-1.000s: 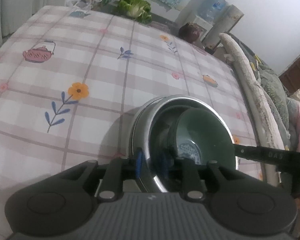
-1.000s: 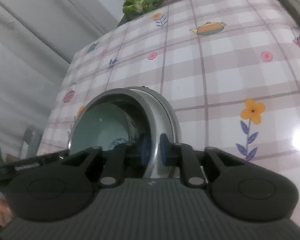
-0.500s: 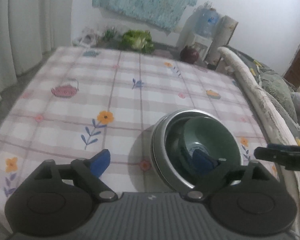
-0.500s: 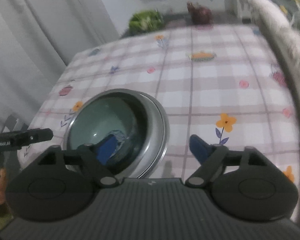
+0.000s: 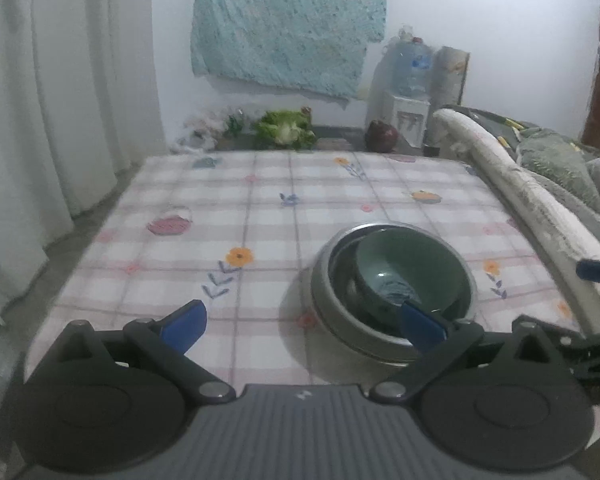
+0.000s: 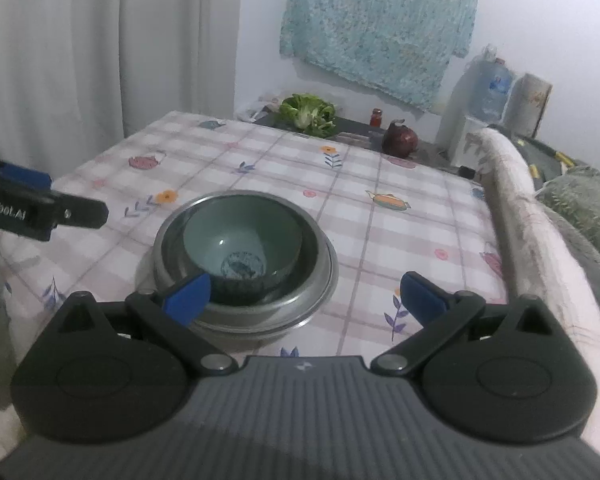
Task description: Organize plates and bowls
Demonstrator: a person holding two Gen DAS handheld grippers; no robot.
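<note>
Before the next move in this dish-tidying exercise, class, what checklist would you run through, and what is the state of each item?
1. Left gripper free of the dishes: ok, its jaws have just been opening, nothing between them.
2. Right gripper free: ok, just been opening too, nothing between its jaws.
3. Green bowl nested inside the steel bowl: ok.
4. Green bowl sitting level: not ok, it leans to one side.
5. Stack resting on the tablecloth, away from edges: ok.
6. More plates left to sort: cannot tell, none in view.
</note>
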